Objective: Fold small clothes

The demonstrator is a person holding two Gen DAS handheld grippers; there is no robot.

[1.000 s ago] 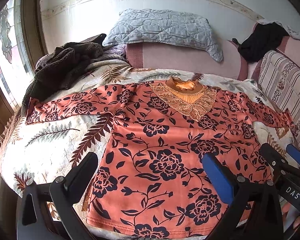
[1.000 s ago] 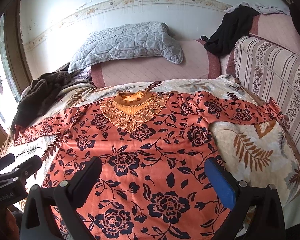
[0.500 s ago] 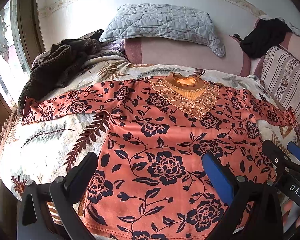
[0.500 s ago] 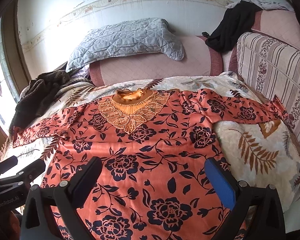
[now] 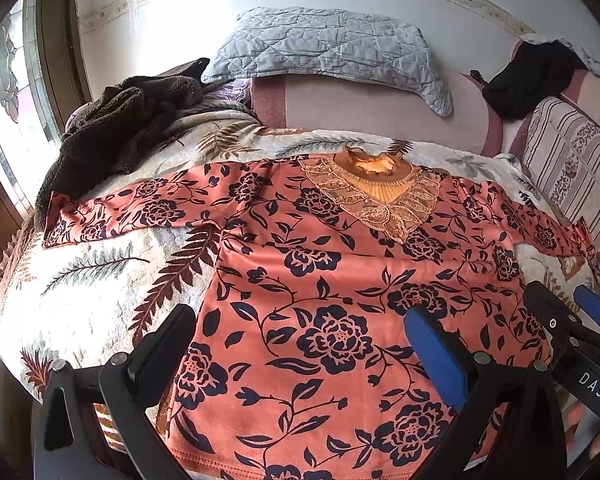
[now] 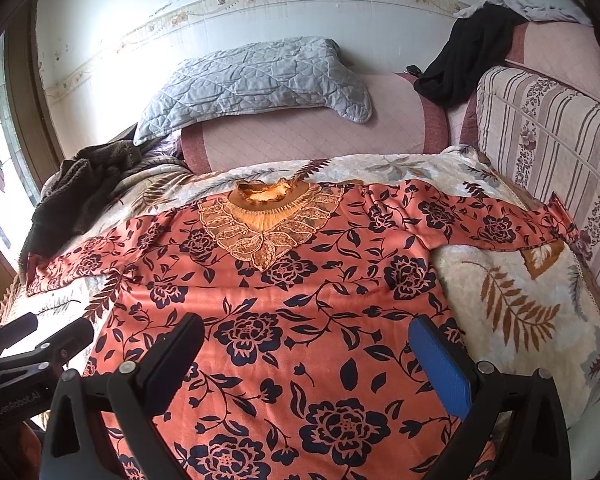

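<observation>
An orange top with dark flowers [image 5: 332, 280] lies flat and face up on the bed, both sleeves spread sideways, its lace collar [image 5: 376, 196] at the far end. It also shows in the right wrist view [image 6: 300, 312]. My left gripper [image 5: 300, 340] is open and empty above the top's lower left part. My right gripper [image 6: 306, 344] is open and empty above the lower right part. Each gripper shows at the edge of the other's view: the right gripper [image 5: 572, 320] and the left gripper [image 6: 32, 344].
A leaf-print blanket [image 5: 92, 280] covers the bed. A dark brown fleece heap [image 5: 116, 128] lies at the far left. A grey quilted pillow [image 5: 332, 52] leans on the pink headboard. A black garment [image 6: 468, 56] hangs over the striped sofa back [image 6: 548, 132] at the right.
Both grippers have drifted slightly forward over the top, so the shirt sits a little lower in both views. Both stay open. The top has not moved.
</observation>
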